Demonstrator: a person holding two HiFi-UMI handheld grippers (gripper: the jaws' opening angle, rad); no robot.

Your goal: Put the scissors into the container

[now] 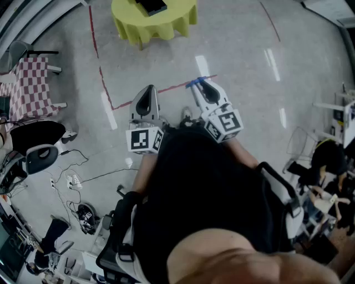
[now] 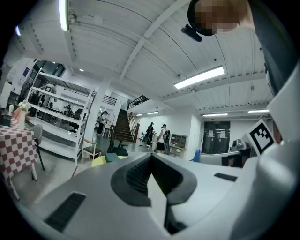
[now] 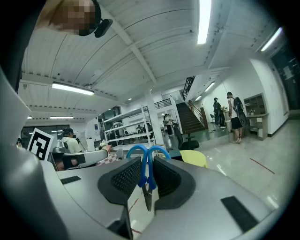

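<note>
Scissors (image 3: 143, 165) with blue handles are clamped between the jaws of my right gripper (image 3: 146, 161), handles up and dark blades pointing down. In the head view the right gripper (image 1: 201, 87) is held close to the person's chest, with the blue scissors (image 1: 198, 82) at its tip. Beside it my left gripper (image 1: 145, 93) points forward over the floor. The left gripper (image 2: 151, 160) has its jaws pressed together with nothing between them. A dark box-like thing (image 1: 151, 5) sits on a yellow-green table (image 1: 161, 23) ahead; I cannot tell whether it is the container.
Red tape lines (image 1: 99, 66) cross the grey floor. A checkered table (image 1: 33, 83), an office chair (image 1: 39, 156) and loose cables (image 1: 75, 183) lie to the left. Wire racks and clutter (image 1: 327, 161) stand to the right. People (image 2: 157, 133) stand far off by the stairs.
</note>
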